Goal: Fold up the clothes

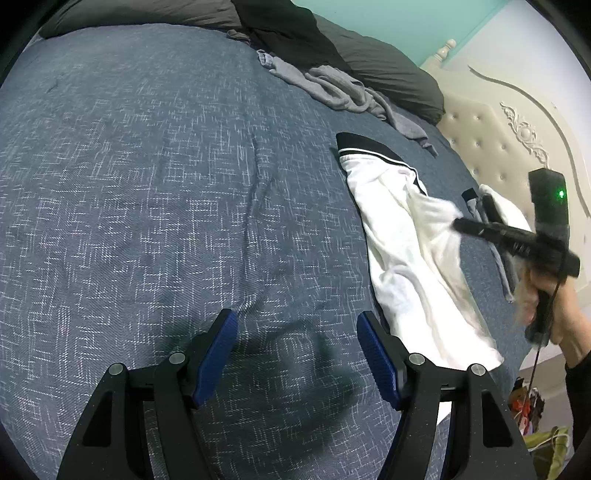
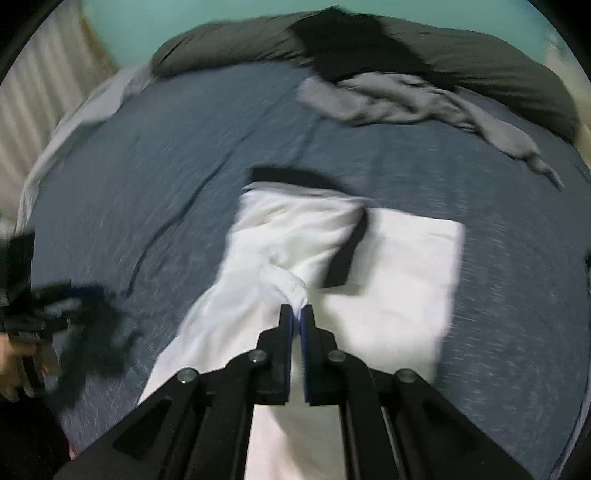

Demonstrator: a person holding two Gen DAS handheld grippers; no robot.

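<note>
A white garment with black trim (image 1: 402, 236) lies crumpled on the blue bedspread (image 1: 147, 184), to the right of my left gripper (image 1: 295, 343). That gripper hangs open over bare bedspread with nothing between its blue pads. In the right wrist view the white garment (image 2: 288, 236) stretches away from my right gripper (image 2: 296, 310), whose jaws are shut on a bunched fold of it. The right gripper (image 1: 461, 221) shows blurred in the left wrist view, held by a hand at the garment's far side. My left gripper (image 2: 74, 295) appears blurred at the left edge.
A flat folded white piece (image 2: 406, 266) lies just right of the held garment. A crumpled grey garment (image 2: 406, 99) and a black one (image 1: 288, 29) lie near the dark pillows (image 2: 480, 62). A cream tufted headboard (image 1: 498, 122) stands at the right.
</note>
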